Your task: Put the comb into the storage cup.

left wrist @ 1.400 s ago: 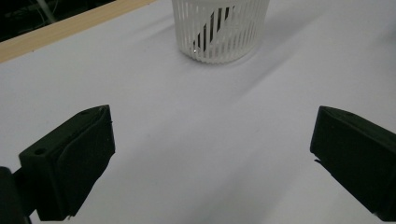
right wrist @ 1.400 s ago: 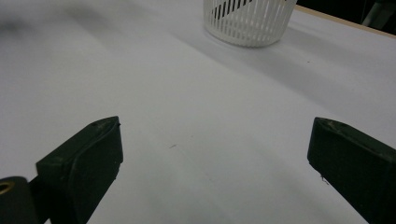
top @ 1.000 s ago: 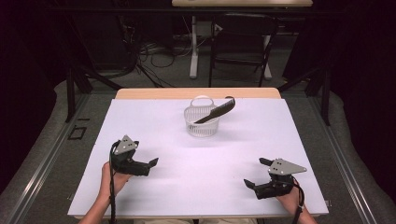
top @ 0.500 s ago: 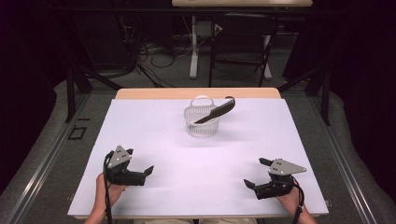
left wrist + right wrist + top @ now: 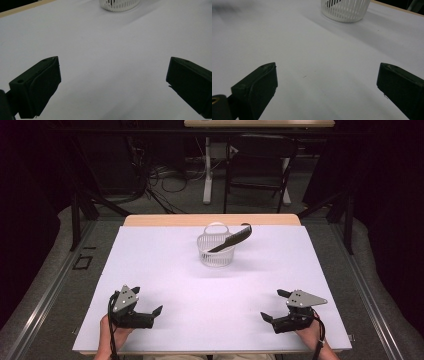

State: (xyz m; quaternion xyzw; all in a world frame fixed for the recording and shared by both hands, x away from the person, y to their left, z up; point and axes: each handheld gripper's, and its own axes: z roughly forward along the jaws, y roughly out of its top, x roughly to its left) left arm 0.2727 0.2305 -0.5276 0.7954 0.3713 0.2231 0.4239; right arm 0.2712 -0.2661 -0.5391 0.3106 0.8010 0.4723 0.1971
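I see a white slatted basket (image 5: pixel 216 251) standing upright toward the far middle of the surface (image 5: pixel 165 270), which is covered in a plain white sheet. The basket is round, with thin vertical ribs, a solid rim and a loop handle raised at its back. A black comb (image 5: pixel 231 240) lies slanted in it, its lower end inside the basket and its upper end sticking out over the right side of the rim. In the left gripper view I catch just the bottom band of the basket (image 5: pixel 118 4) at the top edge; in the right gripper view its ribbed wall (image 5: pixel 345 9) sits near the top.

My left tongs (image 5: pixel 156 316) are near the front left corner, low over the sheet, jaws spread wide with nothing between them. My right tongs (image 5: pixel 274 305) are near the front right, jaws just as wide apart and holding nothing. Both are well apart from the basket.

Between the tongs and the basket the sheet is bare, and there is open sheet on both sides of the basket too. A strip of tan wood (image 5: pixel 165 220) shows along the far edge just behind the basket. The front edge runs just under both hands.
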